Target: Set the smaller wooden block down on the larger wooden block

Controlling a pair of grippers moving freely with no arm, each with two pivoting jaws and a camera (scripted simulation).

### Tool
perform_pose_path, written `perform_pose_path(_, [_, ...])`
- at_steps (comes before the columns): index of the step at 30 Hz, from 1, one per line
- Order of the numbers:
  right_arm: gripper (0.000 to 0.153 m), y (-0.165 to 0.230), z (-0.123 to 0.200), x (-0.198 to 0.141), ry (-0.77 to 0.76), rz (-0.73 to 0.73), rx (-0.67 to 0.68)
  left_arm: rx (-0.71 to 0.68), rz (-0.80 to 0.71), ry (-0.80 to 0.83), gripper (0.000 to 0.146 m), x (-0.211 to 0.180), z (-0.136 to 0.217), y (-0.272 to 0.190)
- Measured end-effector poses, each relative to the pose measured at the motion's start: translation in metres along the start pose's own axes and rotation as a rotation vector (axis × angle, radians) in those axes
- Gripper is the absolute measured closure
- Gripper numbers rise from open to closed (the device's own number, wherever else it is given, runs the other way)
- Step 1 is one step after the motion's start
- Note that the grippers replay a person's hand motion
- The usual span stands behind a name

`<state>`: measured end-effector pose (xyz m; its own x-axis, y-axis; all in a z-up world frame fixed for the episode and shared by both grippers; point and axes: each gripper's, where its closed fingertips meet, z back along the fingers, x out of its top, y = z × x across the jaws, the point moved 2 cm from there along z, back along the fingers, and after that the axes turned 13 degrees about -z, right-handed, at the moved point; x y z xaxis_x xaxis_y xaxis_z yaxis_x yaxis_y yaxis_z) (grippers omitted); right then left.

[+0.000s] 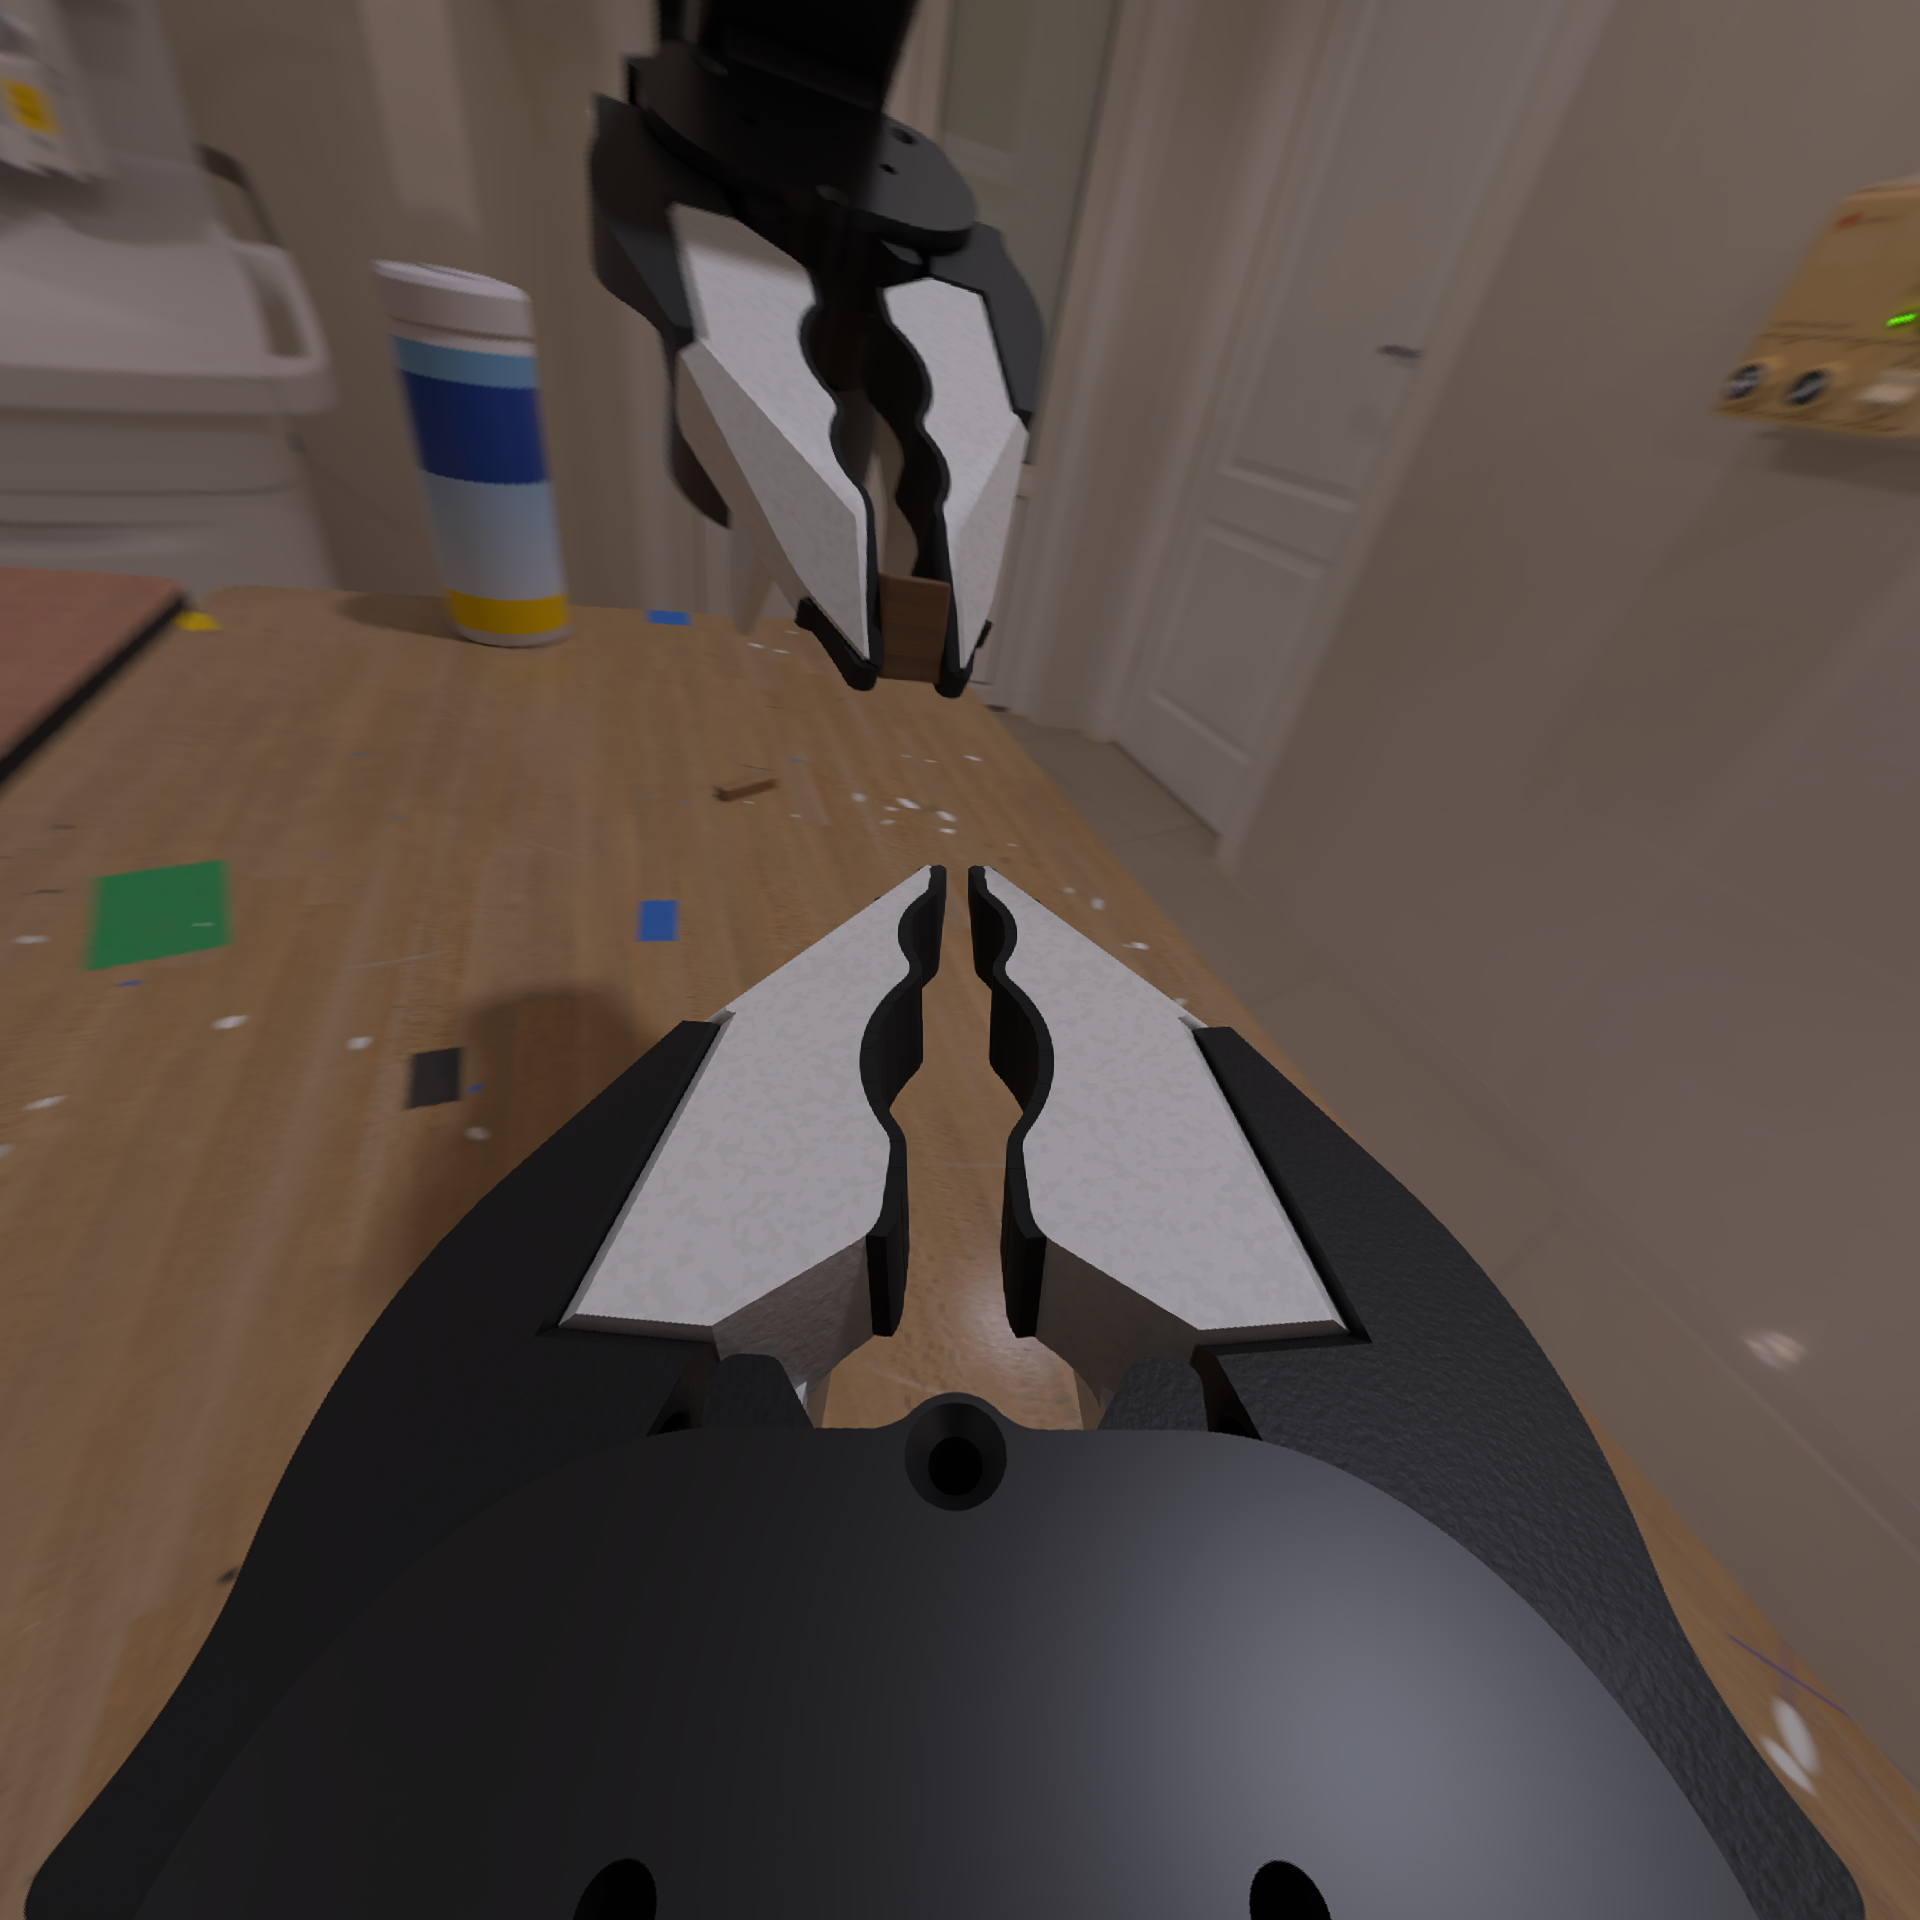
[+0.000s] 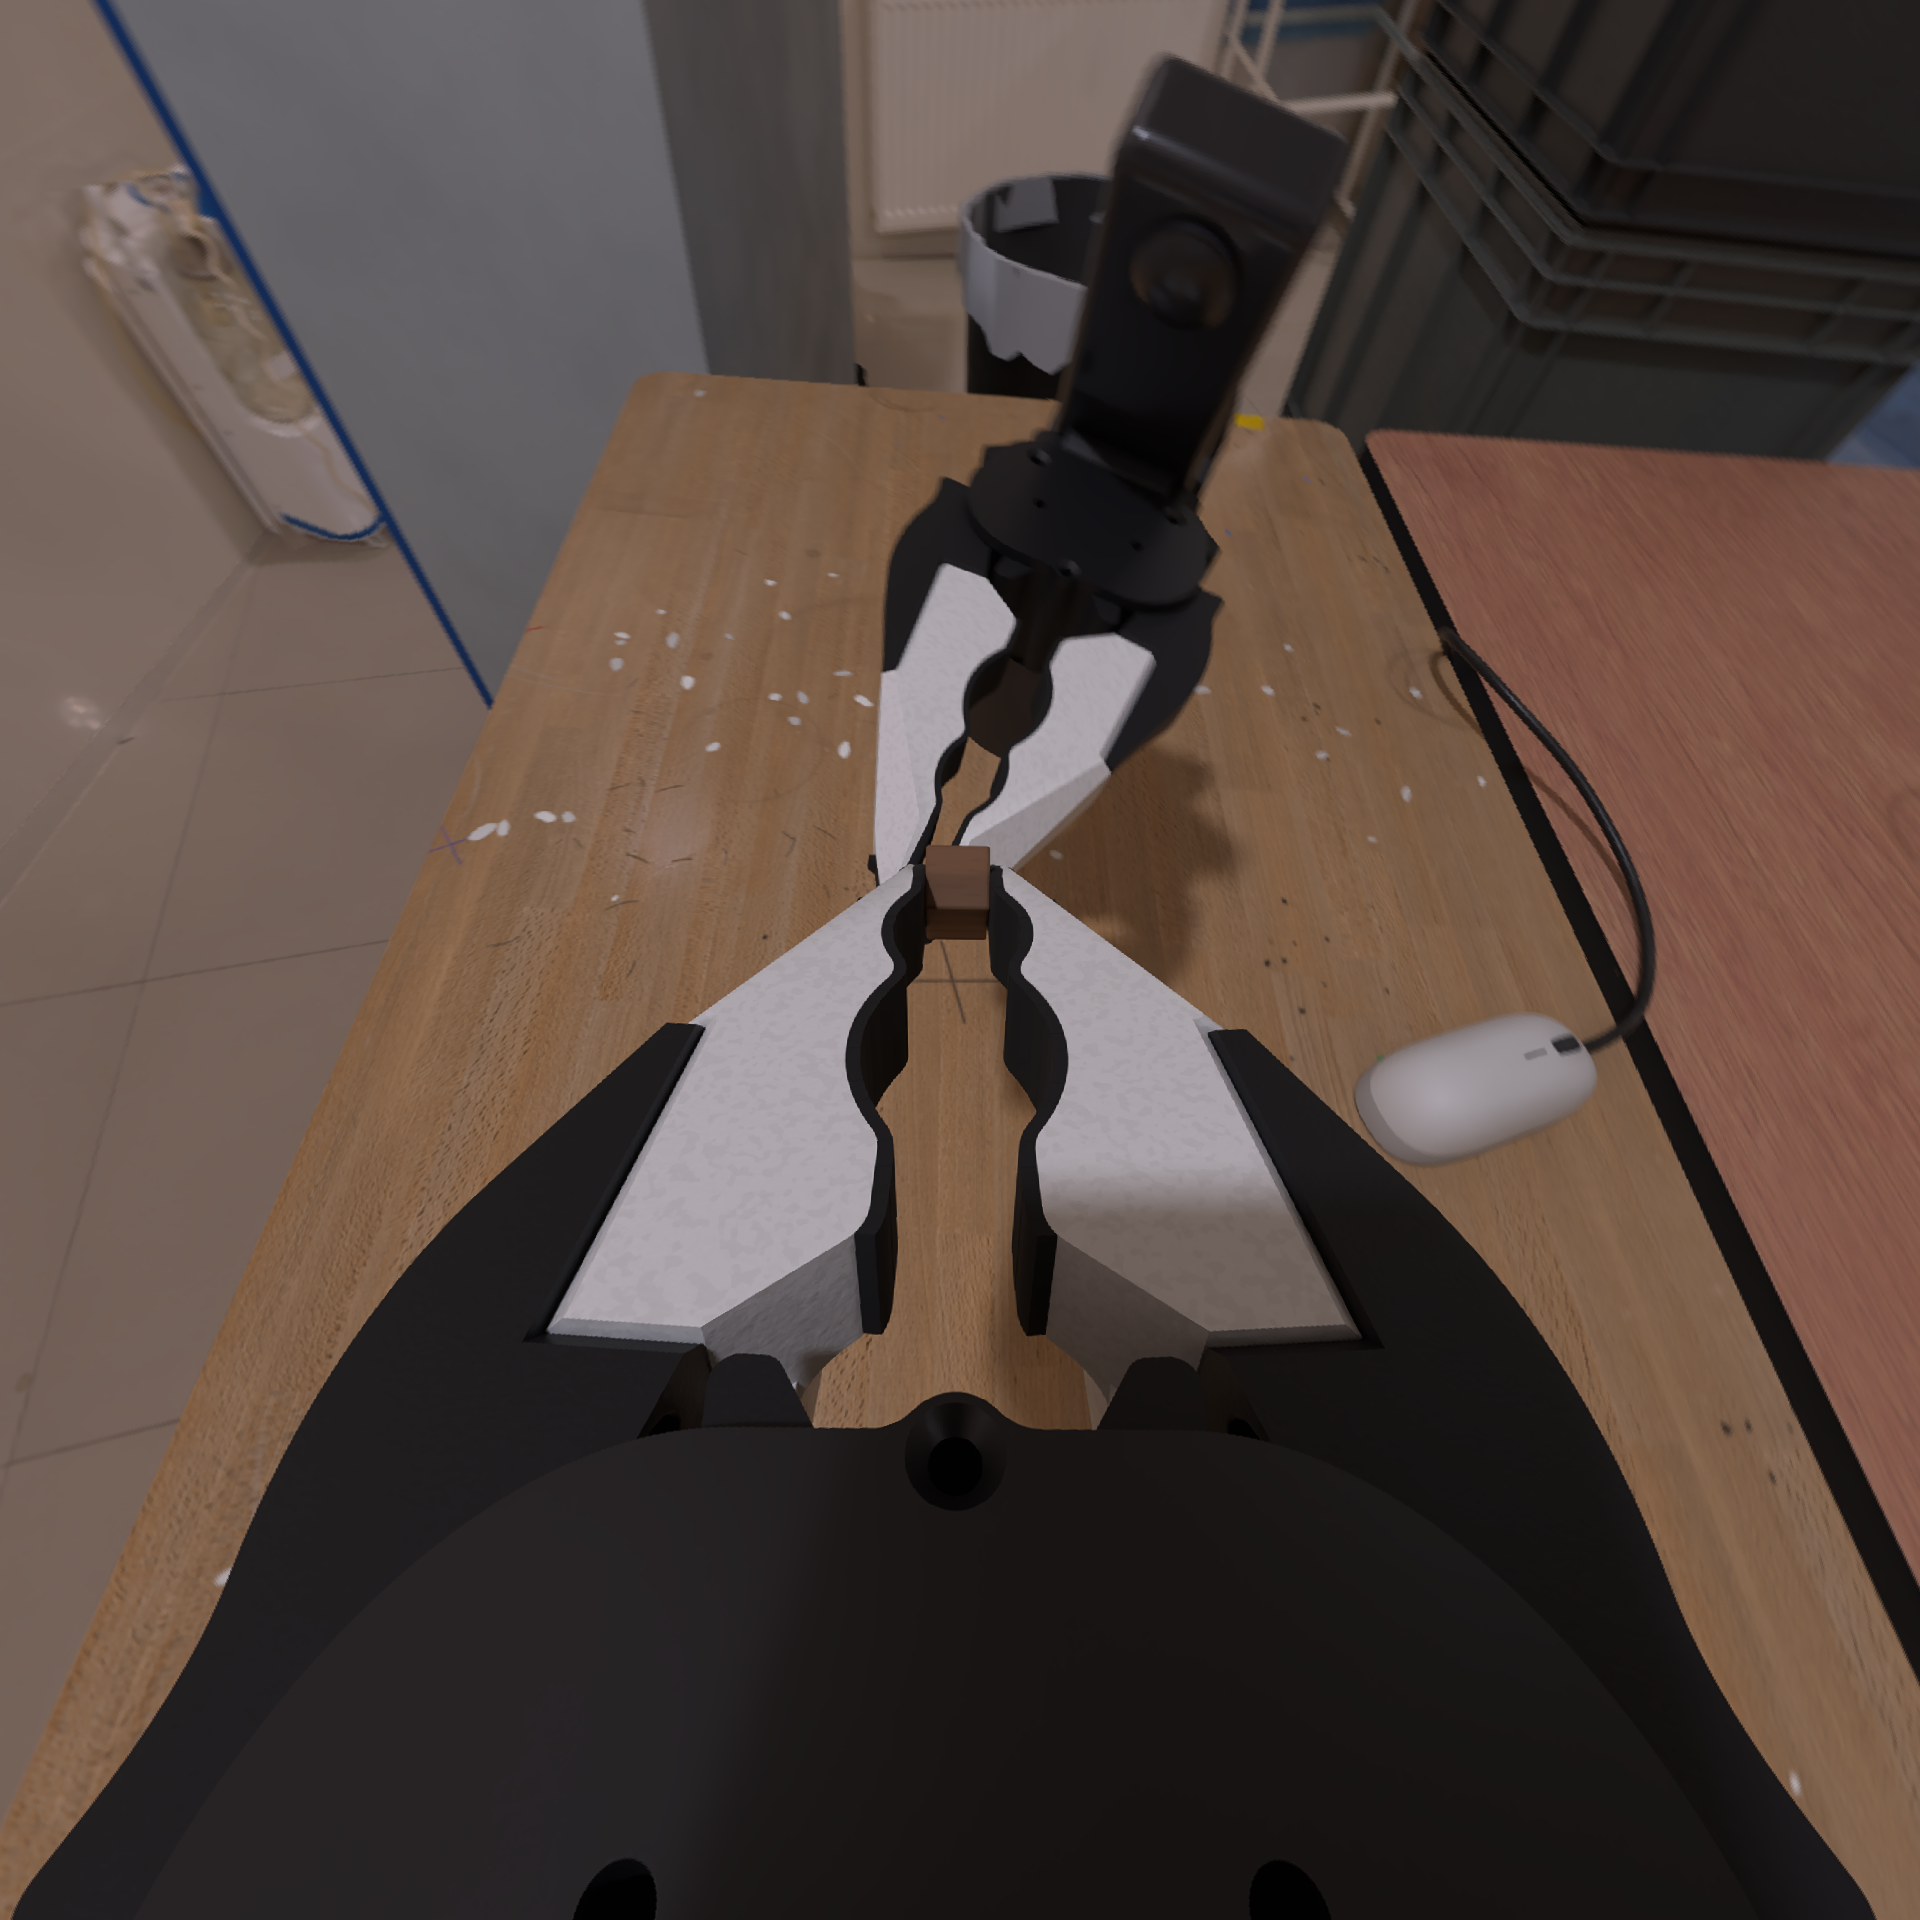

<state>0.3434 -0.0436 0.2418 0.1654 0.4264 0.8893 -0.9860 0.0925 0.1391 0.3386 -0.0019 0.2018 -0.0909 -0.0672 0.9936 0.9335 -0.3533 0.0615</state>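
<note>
1. Pale wooden desk point(image 2: 727, 1039) in a tiled room, speckled with white flecks; striped canister point(image 1: 478, 457) far beyond the left fingers, white mouse point(image 2: 1475, 1086) off to the right of the right fingers.
2. Right gripper point(image 2: 954, 904) clamped on the smaller wooden block point(image 2: 956, 902), pinched right at the fingertips and held clear above the desk.
3. Same hold seen from the left wrist view: right gripper point(image 1: 912, 665) pointing down, block point(image 1: 914, 629) showing between the tips.
4. Left gripper point(image 1: 956, 878) nearly closed, only a thin slit between the tips, nothing between them; hovering low over the desk, tips aimed toward the held block.
5. Larger wooden block: not identifiable in either view; only a small brown chip point(image 1: 746, 788) lying on the desk beyond the left fingers.
6. Handling, as a judgement: rigid, light, flat-faced cube, unlikely to deform; shallow tip hold on opposite faces, so prone to twisting or slipping if bumped. Best kept level and released only once resting flat.
</note>
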Motion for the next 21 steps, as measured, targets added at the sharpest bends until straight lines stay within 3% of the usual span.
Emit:
perform_pose_path(4, [0.142,0.006,-0.001,-0.002,-0.008,0.064,0.05,-0.117,0.031,-0.005,0.142,-0.005,-0.004,-0.01])
perform_pose_path(10, [0.142,0.003,-0.001,-0.002,-0.011,0.078,0.042,-0.084,0.023,0.0,0.142,-0.008,-0.004,-0.005])
perform_pose_path(13, [0.142,-0.002,0.0,-0.003,0.0,0.109,-0.031,-0.04,0.006,0.023,0.142,-0.013,-0.003,0.001])
perform_pose_path(21, [0.142,0.002,-0.003,-0.01,0.215,0.209,-0.291,0.157,0.041,0.055,0.142,-0.03,0.011,0.034])
